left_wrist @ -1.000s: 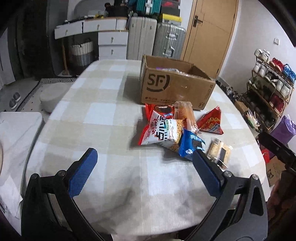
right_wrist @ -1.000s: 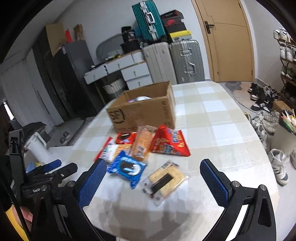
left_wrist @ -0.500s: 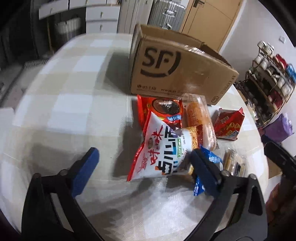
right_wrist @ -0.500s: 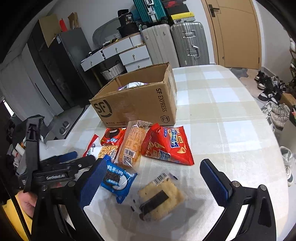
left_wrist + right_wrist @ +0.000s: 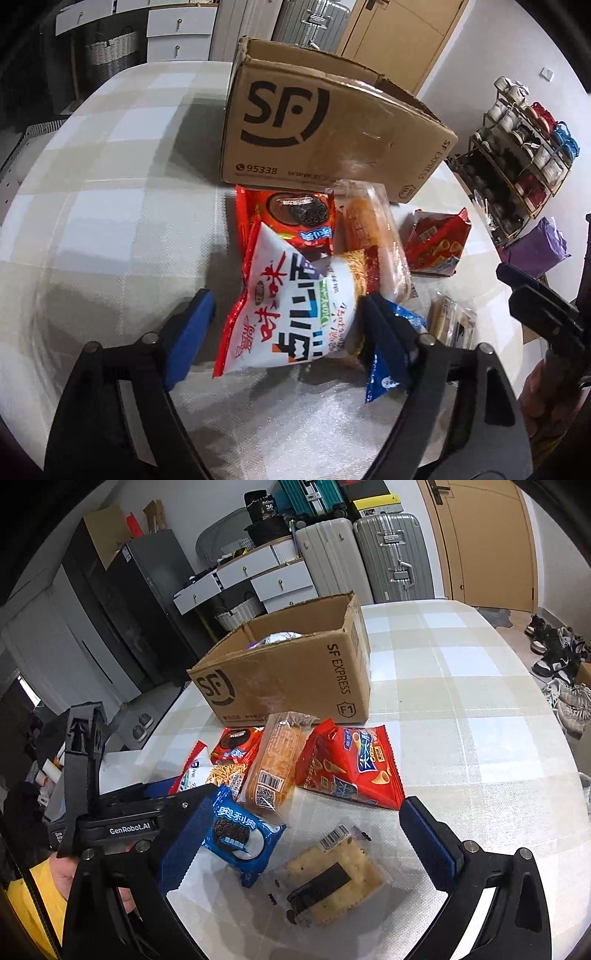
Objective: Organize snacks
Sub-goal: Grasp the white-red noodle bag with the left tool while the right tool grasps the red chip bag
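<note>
I'm closing my left gripper (image 5: 284, 328) on the noodle bag (image 5: 291, 314) lying on the counter (image 5: 110, 206) before the box (image 5: 325, 125); fingers not yet pressing. Next: clamp, lift, carry into box. Right gripper (image 5: 299, 838) gapes wide, empty.

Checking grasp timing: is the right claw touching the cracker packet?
Apart. The right wrist view shows the right claw open wide, with bare tablecloth visible between the cracker packet and either pad.
</note>
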`<state>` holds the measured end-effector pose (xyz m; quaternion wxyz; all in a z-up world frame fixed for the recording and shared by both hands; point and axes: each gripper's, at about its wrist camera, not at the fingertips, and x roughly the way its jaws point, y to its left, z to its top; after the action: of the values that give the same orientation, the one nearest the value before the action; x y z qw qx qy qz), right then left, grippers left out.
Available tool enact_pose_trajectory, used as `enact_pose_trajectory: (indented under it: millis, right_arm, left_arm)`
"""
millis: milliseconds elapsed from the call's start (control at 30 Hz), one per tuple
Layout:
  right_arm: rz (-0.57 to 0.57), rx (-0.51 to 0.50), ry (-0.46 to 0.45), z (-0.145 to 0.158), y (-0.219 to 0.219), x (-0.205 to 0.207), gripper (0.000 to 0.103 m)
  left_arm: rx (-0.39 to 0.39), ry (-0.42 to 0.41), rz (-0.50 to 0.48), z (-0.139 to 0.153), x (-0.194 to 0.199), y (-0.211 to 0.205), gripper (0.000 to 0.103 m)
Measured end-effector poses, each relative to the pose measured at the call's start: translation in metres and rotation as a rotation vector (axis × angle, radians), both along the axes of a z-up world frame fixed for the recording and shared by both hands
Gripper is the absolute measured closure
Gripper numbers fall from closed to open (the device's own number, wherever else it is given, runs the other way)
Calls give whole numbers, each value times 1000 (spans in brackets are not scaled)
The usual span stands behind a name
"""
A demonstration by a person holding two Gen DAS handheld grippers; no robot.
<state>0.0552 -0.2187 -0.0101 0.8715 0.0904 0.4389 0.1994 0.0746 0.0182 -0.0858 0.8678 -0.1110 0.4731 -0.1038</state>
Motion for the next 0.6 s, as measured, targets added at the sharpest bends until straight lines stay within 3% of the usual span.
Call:
enact_pose_trajectory:
  millis: [300,600]
  right_arm:
    - [-9,2,4,1,-4,-3,0]
    - [-8,-3,31,-6,-4,0,0]
  left_arm:
    - [-33,3,-6,6,-16,0,53]
    - [22,-34,-16,18,-30,0,59]
